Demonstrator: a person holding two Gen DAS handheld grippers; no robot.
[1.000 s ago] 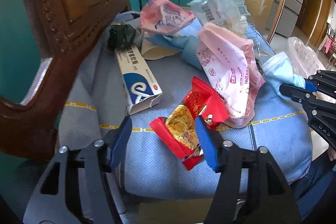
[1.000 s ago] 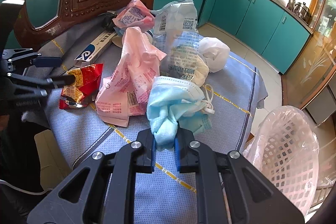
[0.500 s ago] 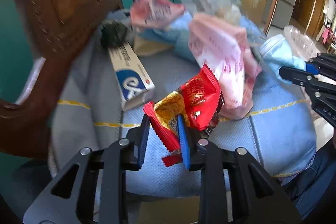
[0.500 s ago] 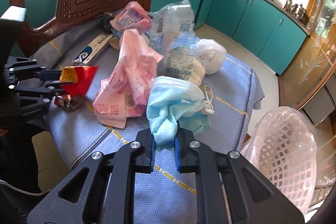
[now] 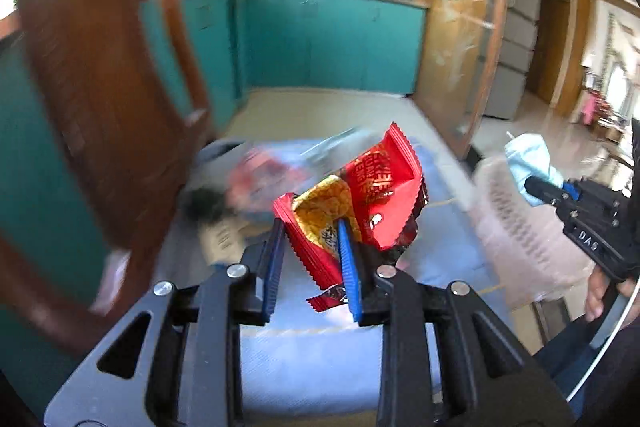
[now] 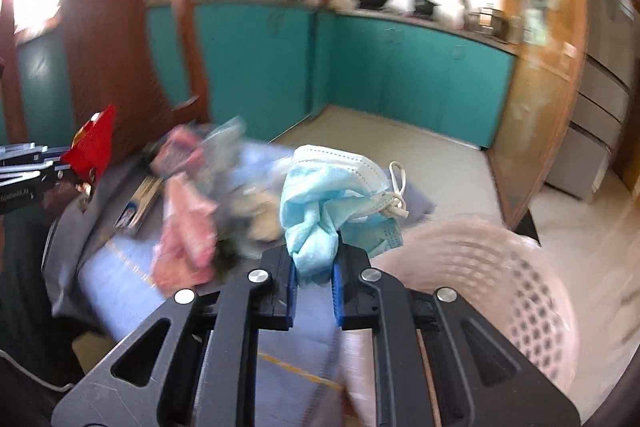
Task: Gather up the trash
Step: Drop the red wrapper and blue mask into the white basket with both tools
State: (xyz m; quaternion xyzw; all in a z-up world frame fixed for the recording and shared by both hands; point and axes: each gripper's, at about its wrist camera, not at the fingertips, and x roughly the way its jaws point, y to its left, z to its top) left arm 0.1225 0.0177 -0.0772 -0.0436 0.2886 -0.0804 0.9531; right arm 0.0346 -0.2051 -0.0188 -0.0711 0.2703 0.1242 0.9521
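**Both claws loaded, basket waiting at the right**

The left claw (image 5: 310, 263) is clamped on a red snack wrapper (image 5: 360, 203), its blue pads pinching the crumpled lower half so the torn top stands free above them; the wrapper hangs clear of the blue cloth (image 5: 312, 359) covering the seat below. The grip is low on the packet, probably because that is where the foil bunches thick enough to hold.

The right claw (image 6: 314, 287) is closed tight on a crumpled blue face mask (image 6: 320, 203), gathered at its narrow end, with the white ear loop (image 6: 398, 195) dangling off to the right. It is held above the right edge of the cloth, just beside the pink perforated basket (image 6: 512, 291), which seems the intended bin.

The rest of the trash lies on the cloth near the wooden chair back (image 5: 92, 99): pink plastic bags (image 6: 184, 239), a long carton (image 6: 140, 203) and what looks like clear packaging, though motion blur makes that uncertain.

Carrying one piece in each claw makes sense: both can go into the basket in a single trip
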